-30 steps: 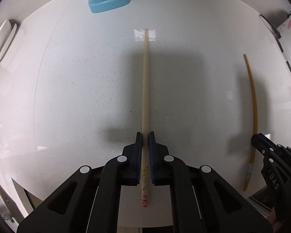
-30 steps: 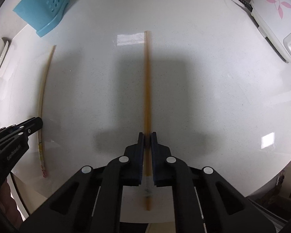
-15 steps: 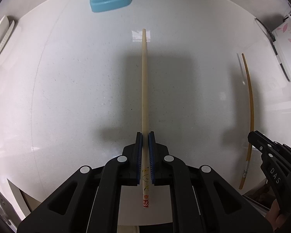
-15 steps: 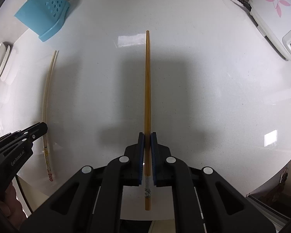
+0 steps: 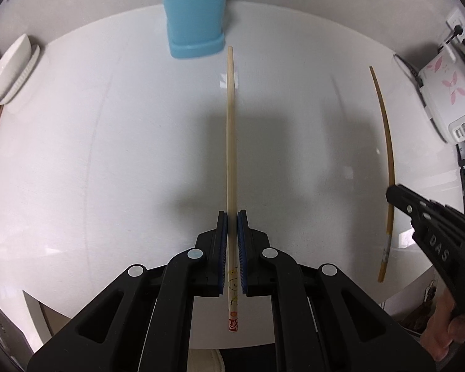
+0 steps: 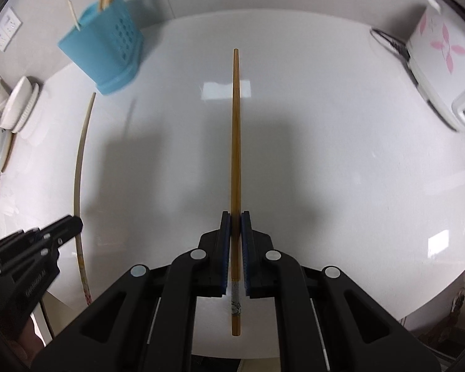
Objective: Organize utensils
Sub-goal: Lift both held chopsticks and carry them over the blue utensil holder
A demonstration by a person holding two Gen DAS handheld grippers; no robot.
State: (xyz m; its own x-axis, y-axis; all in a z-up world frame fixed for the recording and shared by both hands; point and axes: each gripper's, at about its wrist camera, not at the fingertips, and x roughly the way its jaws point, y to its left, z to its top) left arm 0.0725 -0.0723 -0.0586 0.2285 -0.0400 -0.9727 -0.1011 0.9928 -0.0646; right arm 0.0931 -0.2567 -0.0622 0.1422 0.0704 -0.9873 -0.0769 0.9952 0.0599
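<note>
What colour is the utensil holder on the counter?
Light blue utensil holder, with a grid of holes in one side; shows best in the right wrist view.

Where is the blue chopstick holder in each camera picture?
Left wrist view: the blue chopstick holder stands at the top middle, just beyond the tip of the pale chopstick that the left gripper grips.
Right wrist view: the holder is at the upper left, tilted in the picture, with chopsticks sticking out of it.
Shared landmark: the white appliance with pink flowers, at the right edge in both.
</note>
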